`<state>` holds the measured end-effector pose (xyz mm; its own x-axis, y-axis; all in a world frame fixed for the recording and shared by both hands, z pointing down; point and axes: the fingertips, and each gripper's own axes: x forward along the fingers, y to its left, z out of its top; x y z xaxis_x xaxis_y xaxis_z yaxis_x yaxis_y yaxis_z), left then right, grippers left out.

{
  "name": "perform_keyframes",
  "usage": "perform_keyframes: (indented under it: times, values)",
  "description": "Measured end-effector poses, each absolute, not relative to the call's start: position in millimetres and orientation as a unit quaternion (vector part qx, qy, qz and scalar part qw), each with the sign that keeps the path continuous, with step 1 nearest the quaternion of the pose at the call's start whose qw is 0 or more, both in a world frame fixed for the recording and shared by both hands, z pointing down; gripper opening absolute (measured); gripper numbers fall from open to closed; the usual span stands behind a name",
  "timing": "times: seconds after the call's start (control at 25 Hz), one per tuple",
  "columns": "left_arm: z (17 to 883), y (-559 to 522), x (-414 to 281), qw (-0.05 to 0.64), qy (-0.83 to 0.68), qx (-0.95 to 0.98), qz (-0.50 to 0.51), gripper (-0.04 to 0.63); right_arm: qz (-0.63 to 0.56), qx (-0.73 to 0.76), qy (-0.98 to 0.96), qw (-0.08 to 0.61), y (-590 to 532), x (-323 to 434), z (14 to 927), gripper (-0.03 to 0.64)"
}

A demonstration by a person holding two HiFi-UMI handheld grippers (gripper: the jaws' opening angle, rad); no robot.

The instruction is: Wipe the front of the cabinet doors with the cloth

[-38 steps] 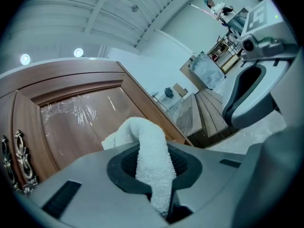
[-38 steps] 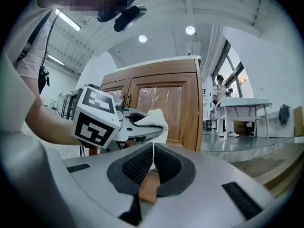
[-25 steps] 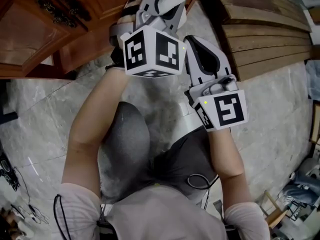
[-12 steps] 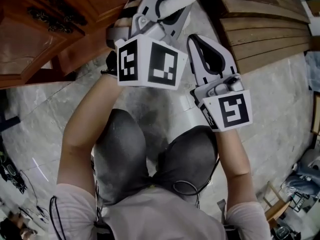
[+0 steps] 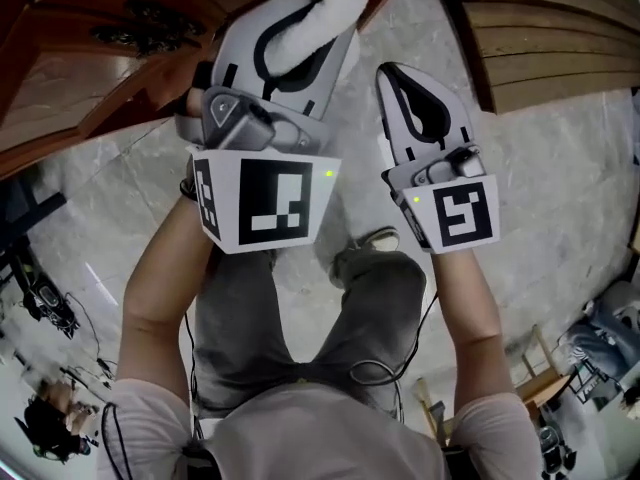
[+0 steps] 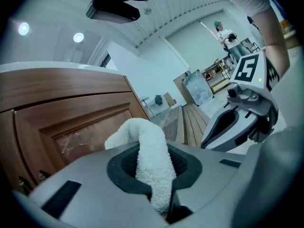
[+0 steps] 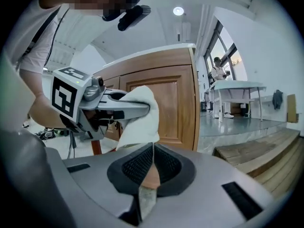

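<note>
The white terry cloth (image 6: 142,133) is soft, light and floppy. Pinched by one fold it droops, so I judge a hold near its middle leaves a loose pad to press flat. My left tool (image 6: 153,172) is clamped on it at centre frame, near the wooden cabinet door (image 6: 71,127) at left. My right tool (image 7: 144,175) is closed and empty.

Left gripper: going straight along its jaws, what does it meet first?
Likely the cabinet door, with the cloth held in its jaws touching first. The line runs close to the door's right edge, so it could miss.
</note>
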<state>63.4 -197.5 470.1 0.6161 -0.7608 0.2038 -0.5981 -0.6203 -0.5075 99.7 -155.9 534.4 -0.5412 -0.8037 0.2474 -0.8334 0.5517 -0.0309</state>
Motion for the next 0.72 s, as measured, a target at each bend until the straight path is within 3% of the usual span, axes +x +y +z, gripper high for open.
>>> perform_keyframes:
  times: [0.28,0.72]
  values:
    - [411,-168,29,0.134,0.392,-0.881,-0.23,0.072,0.094,0.47,-0.872,0.103,-145,78,457,0.038]
    - [273,-132,15,0.112,0.395,-0.88,-0.239,0.072,0.126,0.462,-0.871,0.11,-113,57,326,0.038]
